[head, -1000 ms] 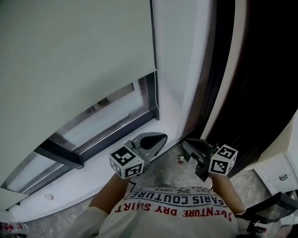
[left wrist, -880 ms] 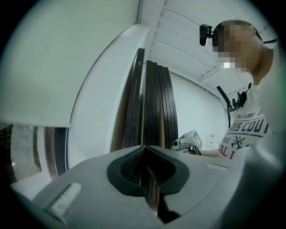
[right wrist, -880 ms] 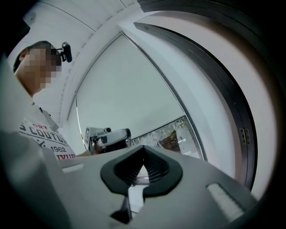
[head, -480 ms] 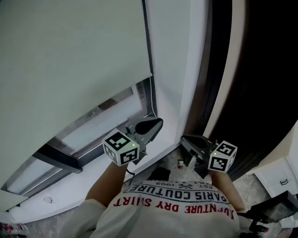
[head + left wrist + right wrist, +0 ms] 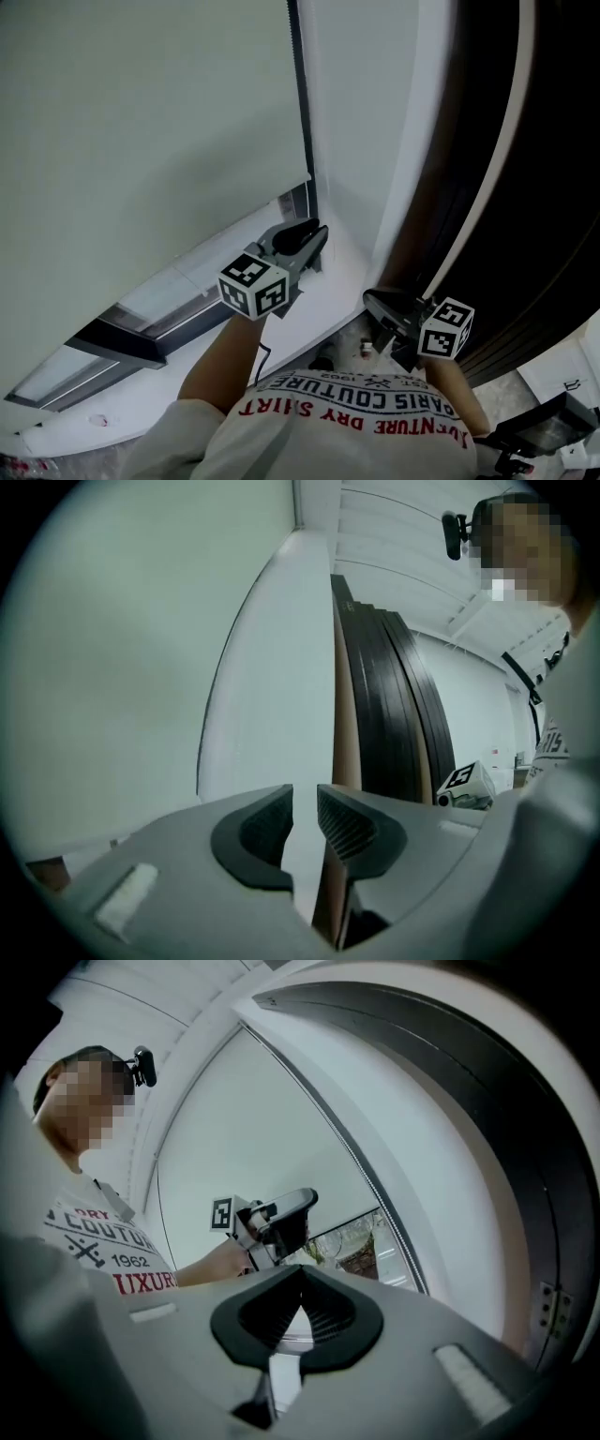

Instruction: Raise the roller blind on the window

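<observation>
The pale roller blind (image 5: 150, 122) hangs over most of the window, and a strip of glass (image 5: 187, 272) shows under its bottom edge. Its bead chain (image 5: 302, 94) runs down the blind's right side, also seen as the bead chain (image 5: 375, 1199) in the right gripper view. My left gripper (image 5: 317, 232) is held level just below the blind's lower right corner. The jaws of the left gripper (image 5: 304, 803) have just been opening and stand apart with only wall behind the gap. My right gripper (image 5: 370, 298) hangs lower, to the right. The right gripper (image 5: 302, 1274) is shut on nothing.
A white wall reveal (image 5: 356, 141) stands right of the chain, then a dark door panel (image 5: 525, 187). The dark window frame (image 5: 122, 337) and white sill (image 5: 187, 375) run below the glass. A white cabinet (image 5: 562, 370) sits low at the right.
My left gripper has risen and moved forward from over the sill to the blind's lower right corner. The right gripper has shifted only a little.
</observation>
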Tool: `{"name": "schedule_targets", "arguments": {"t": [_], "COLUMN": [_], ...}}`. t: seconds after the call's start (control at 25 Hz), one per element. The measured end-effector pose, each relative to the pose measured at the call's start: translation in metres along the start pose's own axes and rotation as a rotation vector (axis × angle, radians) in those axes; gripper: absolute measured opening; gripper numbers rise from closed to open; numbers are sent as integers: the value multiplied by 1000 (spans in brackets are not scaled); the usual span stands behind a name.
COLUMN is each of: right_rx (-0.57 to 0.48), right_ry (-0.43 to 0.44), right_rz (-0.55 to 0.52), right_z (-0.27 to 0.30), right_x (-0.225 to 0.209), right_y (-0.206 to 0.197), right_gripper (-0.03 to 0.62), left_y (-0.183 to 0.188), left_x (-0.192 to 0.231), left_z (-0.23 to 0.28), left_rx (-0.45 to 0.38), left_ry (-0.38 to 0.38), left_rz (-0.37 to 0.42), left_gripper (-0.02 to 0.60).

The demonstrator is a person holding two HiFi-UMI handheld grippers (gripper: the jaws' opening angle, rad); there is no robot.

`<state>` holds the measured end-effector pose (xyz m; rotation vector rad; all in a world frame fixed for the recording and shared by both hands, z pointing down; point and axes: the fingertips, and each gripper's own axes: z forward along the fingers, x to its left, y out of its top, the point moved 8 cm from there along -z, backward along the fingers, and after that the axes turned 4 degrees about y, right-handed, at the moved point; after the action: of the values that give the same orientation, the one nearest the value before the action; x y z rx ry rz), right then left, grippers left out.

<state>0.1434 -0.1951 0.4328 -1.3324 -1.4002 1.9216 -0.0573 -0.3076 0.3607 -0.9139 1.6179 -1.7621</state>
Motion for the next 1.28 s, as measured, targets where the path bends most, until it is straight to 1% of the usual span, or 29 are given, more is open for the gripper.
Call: {"name": "schedule_targets", "arguments": {"t": [0.08, 0.2, 0.28, 0.32, 0.48, 0.64, 0.76, 0.8, 0.88, 0.92, 1.12, 1.28], "right_rx": [7, 14, 17, 17, 10, 3, 7, 8, 9, 10, 21, 25], "right_ry": [5, 12, 5, -2, -17, -36, -47, -49, -51, -52, -45, -35], "right_rz": [-8, -8, 5, 10, 11, 12, 19, 20, 23, 24, 23, 20], "right_z": [8, 19, 20, 19, 13, 9, 11, 10, 8, 7, 2, 1], "right_x": [-4, -15, -21, -23, -24, -31, -35, -36, -38, -38, -38, -32], "right_y": [2, 6, 4, 5, 15, 17, 16, 15, 13, 12, 2, -3], "right_gripper": [6, 6, 6, 6, 6, 6, 6, 6, 6, 6, 6, 6], "left_y": [4, 9, 11, 14, 24, 19, 18, 19, 21, 21, 14, 7], "left_x": [16, 41, 52, 56, 61, 66, 76, 78, 79, 79, 75, 63], "left_z": [11, 38, 56, 65, 94, 115, 123, 124, 126, 125, 117, 101], "left_rx": [-2, 12, 21, 19, 32, 56, 73, 76, 74, 72, 66, 80], "left_ry": [28, 59, 75, 81, 74, 57, 60, 65, 71, 71, 61, 53], "left_rz": [10, 46, 58, 57, 48, 41, 41, 41, 44, 44, 23, 49], "left_gripper": [100, 101, 132, 133, 141, 141, 138, 129, 36, 23, 20, 18]}}
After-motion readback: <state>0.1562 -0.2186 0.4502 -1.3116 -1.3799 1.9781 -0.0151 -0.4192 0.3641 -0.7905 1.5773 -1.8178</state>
